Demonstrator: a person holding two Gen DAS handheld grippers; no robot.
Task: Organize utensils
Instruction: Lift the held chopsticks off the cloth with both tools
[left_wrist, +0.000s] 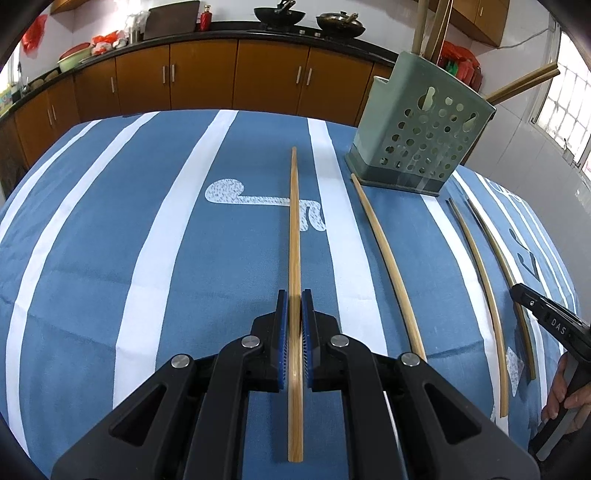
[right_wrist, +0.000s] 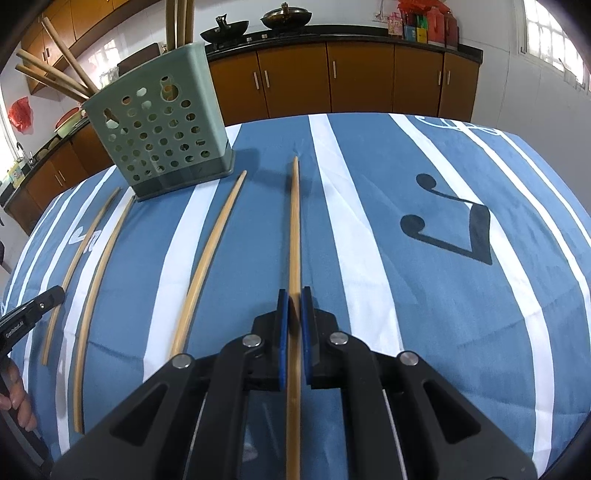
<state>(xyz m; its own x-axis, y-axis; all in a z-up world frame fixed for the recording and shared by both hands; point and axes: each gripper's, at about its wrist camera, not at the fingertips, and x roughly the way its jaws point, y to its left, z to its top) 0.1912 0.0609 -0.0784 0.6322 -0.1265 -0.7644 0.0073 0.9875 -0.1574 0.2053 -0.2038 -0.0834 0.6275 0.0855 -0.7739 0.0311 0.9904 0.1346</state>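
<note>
Left wrist view: the left hand-held gripper (left_wrist: 294, 299) is clamped on a bamboo chopstick (left_wrist: 294, 229) that runs straight ahead between its blue pads (left_wrist: 283, 314), over the blue and white striped cloth of the table (left_wrist: 110, 240). Just to the right lies a second chopstick (left_wrist: 384, 258), its far tip close to the base of the green perforated utensil holder (left_wrist: 421, 133), which stands at the far right of the table with several chopsticks already leaning out of its top. Further right lie two more, a pale one (left_wrist: 484, 288) and a darker one (left_wrist: 513, 273); the tip of the right hand-held gripper (left_wrist: 517, 293) sits over the darker one at the frame's edge, with fingers of a hand (left_wrist: 565, 398) below it.

In the right wrist view, the right hand-held gripper (right_wrist: 294, 299) is closed on its own chopstick (right_wrist: 294, 229), pointing toward the far table edge. To its left lie three chopsticks, and the holder (right_wrist: 159, 125) stands beyond them, clear of the held stick's line. A black musical note (right_wrist: 458, 229) is printed on the cloth to the right. Brown cabinets (right_wrist: 362, 77) and two woks on the counter fill the background.
</note>
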